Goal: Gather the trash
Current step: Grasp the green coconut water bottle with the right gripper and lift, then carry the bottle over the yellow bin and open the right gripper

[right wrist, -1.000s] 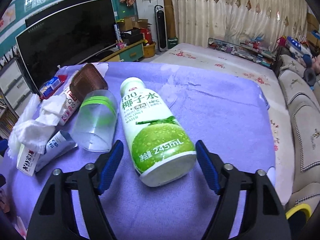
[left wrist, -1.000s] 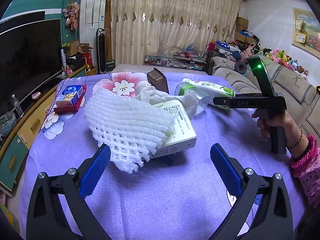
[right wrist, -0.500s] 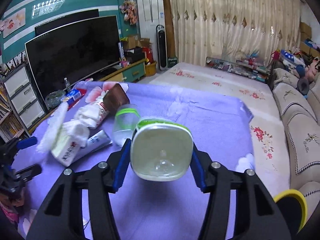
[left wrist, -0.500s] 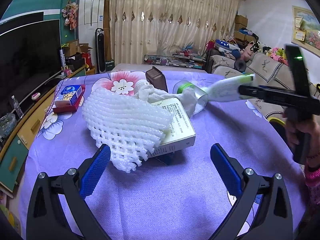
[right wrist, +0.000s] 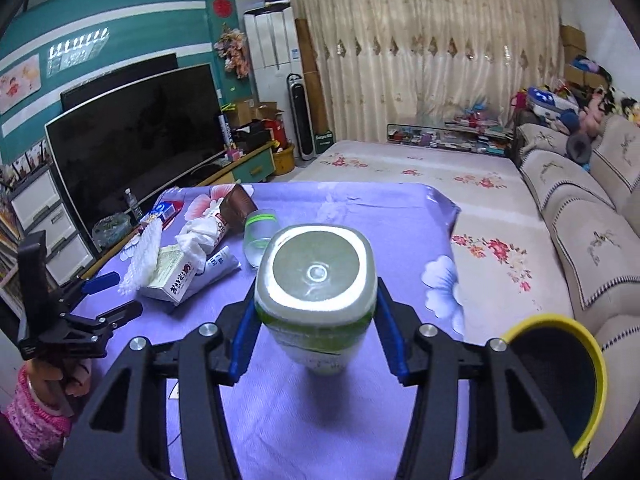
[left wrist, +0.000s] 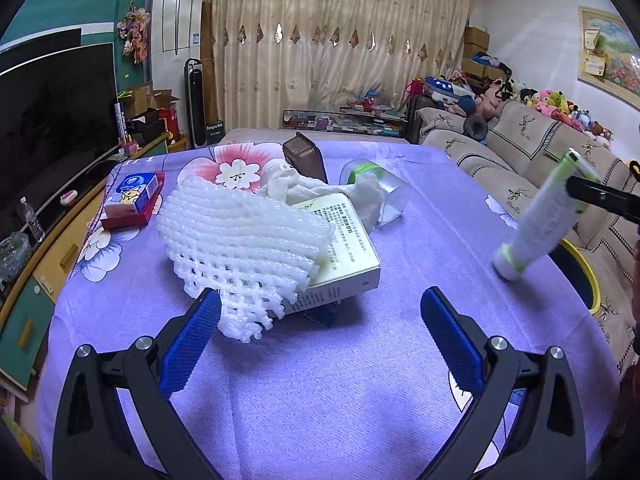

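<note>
My right gripper (right wrist: 316, 332) has its jaws about half apart, clamped on the coconut water bottle (right wrist: 316, 280), held cap-down clear above the counter (right wrist: 360, 216) near its right edge, beside the yellow-rimmed bin (right wrist: 560, 364). My left gripper (left wrist: 320, 336) hangs with jaws wide and empty, facing the foam netting (left wrist: 240, 244), white box (left wrist: 344, 252) and clear cup (left wrist: 380, 192) mid-counter.

My right tool (right wrist: 316, 332) held the bottle (right wrist: 316, 280) above the counter (right wrist: 384, 216); the bin (right wrist: 560, 384) sat right, the litter pile (right wrist: 188, 256) left.
</note>
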A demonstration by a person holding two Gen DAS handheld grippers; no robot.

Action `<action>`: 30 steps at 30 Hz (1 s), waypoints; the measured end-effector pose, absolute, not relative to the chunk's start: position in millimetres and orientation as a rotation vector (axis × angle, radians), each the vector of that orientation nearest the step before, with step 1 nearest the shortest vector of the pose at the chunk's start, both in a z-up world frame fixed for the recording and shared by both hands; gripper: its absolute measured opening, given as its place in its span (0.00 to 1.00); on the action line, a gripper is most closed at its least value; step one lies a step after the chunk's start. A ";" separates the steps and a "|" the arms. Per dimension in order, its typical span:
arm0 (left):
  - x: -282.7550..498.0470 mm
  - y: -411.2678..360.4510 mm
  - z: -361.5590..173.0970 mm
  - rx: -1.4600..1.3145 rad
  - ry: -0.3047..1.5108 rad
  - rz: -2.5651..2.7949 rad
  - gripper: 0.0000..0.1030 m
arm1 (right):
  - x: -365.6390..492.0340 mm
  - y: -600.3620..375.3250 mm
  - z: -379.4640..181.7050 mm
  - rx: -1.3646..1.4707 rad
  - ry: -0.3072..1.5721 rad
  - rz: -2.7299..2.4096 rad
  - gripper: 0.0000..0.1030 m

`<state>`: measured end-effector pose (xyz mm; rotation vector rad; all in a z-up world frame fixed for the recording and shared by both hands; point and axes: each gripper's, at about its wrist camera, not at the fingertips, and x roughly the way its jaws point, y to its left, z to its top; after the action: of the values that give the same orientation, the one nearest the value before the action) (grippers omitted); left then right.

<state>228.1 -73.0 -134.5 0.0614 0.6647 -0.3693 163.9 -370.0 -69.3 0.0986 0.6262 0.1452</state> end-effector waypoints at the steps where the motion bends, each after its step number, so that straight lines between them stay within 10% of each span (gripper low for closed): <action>1: 227.5 -73.2 -134.5 0.063 0.663 -0.370 0.95 | 156.8 -375.5 -66.6 0.109 0.618 0.134 0.49; 30: 218.9 -96.6 -136.9 0.144 0.653 -0.418 0.95 | 110.8 -539.3 -150.4 0.256 0.725 -0.431 0.54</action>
<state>218.9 -96.6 -136.9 0.1437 0.6534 -0.4185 110.8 -539.3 -150.4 0.2562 0.7250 -0.4310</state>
